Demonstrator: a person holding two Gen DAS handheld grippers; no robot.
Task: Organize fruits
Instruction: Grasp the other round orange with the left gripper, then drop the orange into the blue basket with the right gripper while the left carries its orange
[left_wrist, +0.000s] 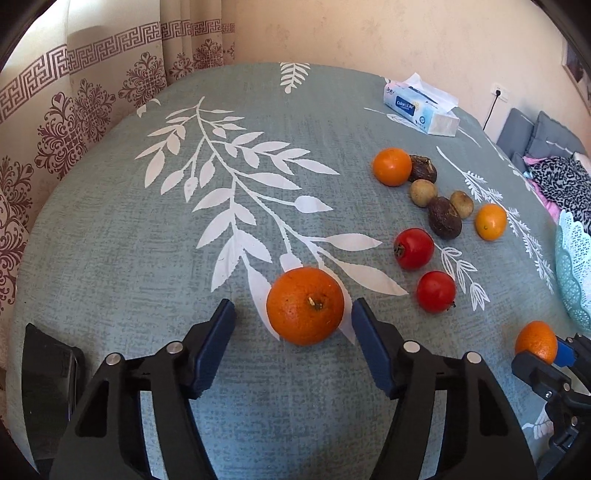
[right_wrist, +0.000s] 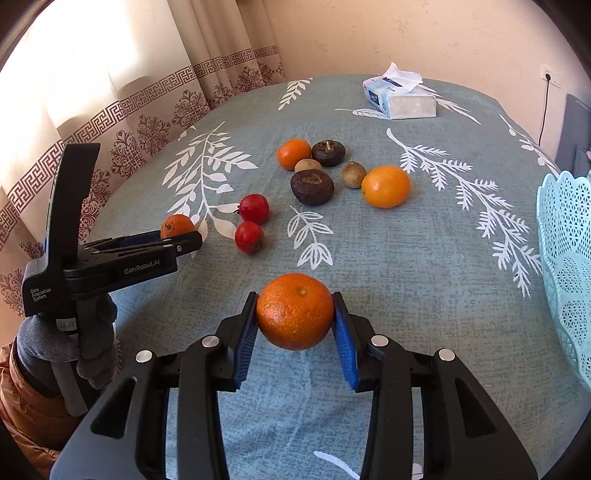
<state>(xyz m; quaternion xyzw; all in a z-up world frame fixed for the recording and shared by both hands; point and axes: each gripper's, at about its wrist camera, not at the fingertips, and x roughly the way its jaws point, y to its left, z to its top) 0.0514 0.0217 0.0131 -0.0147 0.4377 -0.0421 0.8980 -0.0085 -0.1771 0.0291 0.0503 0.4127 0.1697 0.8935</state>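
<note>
My left gripper (left_wrist: 293, 321) is open, its blue pads on either side of a large orange (left_wrist: 305, 305) that rests on the grey-green cloth; the pads do not touch it. That orange also shows in the right wrist view (right_wrist: 176, 225) behind the left gripper (right_wrist: 192, 240). My right gripper (right_wrist: 295, 317) is shut on a second orange (right_wrist: 294, 311), also seen in the left wrist view (left_wrist: 536, 341). Two red fruits (right_wrist: 253, 207) (right_wrist: 249, 236), two smaller oranges (right_wrist: 386, 186) (right_wrist: 293, 153), two dark brown fruits (right_wrist: 312, 186) and small tan fruits (right_wrist: 353, 174) lie on the cloth.
A pale blue lattice basket (right_wrist: 565, 258) stands at the right edge of the table. A tissue box (right_wrist: 400, 98) sits at the far side. A patterned curtain (right_wrist: 155, 122) hangs to the left. A dark object (left_wrist: 48, 373) lies at the left front.
</note>
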